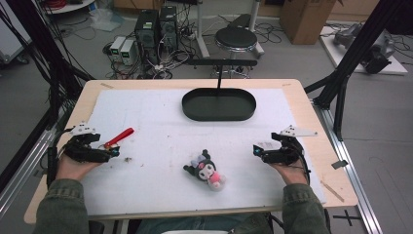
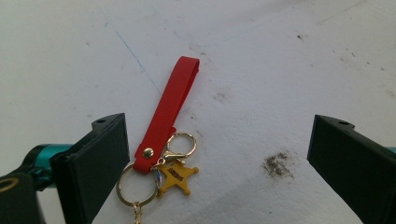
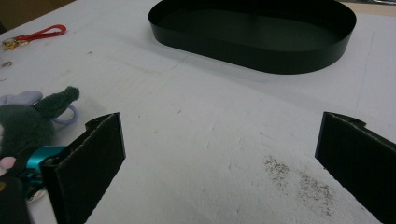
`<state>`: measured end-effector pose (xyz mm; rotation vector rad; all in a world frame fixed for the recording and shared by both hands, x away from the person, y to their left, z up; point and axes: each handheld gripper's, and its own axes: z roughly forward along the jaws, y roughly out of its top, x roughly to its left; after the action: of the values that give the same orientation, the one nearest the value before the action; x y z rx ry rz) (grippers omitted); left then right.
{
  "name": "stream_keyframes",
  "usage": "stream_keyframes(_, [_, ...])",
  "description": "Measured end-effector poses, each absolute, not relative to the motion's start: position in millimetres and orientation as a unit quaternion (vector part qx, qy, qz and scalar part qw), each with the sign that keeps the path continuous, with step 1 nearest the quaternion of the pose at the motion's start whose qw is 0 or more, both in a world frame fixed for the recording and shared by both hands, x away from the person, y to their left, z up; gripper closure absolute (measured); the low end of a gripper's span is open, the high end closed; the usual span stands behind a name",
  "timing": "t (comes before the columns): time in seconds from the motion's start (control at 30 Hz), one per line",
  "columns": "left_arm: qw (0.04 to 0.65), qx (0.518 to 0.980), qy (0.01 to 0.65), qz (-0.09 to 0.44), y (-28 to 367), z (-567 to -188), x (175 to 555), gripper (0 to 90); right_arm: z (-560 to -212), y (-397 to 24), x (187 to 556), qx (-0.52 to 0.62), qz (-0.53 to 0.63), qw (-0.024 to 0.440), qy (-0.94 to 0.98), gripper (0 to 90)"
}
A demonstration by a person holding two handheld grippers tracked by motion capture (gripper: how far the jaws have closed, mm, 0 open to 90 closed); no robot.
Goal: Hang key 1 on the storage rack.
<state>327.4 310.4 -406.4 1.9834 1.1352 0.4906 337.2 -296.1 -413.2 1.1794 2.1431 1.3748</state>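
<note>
Left gripper (image 2: 217, 158): fingers spread, holding nothing; red keychain (image 2: 166, 130) lies on the desk (image 1: 311, 112) just inside the left finger. Right gripper (image 3: 219, 163): fingers spread, empty; plush (image 3: 28, 121) beside its left finger, black tray (image 3: 252, 35) well beyond the fingertips.

Left gripper (image 1: 113, 152): held low in left hand (image 1: 73, 165), jaws pointing toward right gripper side and slightly forward, spread wide; grey plate on top, toward rear of tool. In left gripper view (image 2: 217, 154), both black jaws stand far apart, gap between them open. Right gripper (image 1: 256, 151): held in right hand (image 1: 287, 170), jaws pointing inward toward left gripper, spread wide; grey plate above its rear. In right gripper view (image 3: 219, 158), jaws well apart, nothing between. Both forearms in green sleeves (image 1: 61, 207), behind tools.
</note>
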Motion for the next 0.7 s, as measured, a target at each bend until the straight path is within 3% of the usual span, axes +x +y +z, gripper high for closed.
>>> stream_keyframes(0.7, [0.345,0.822,0.423,0.163,309,-397,368,6.0,-416,-291,336,0.41,0.474,0.161,0.763,0.5])
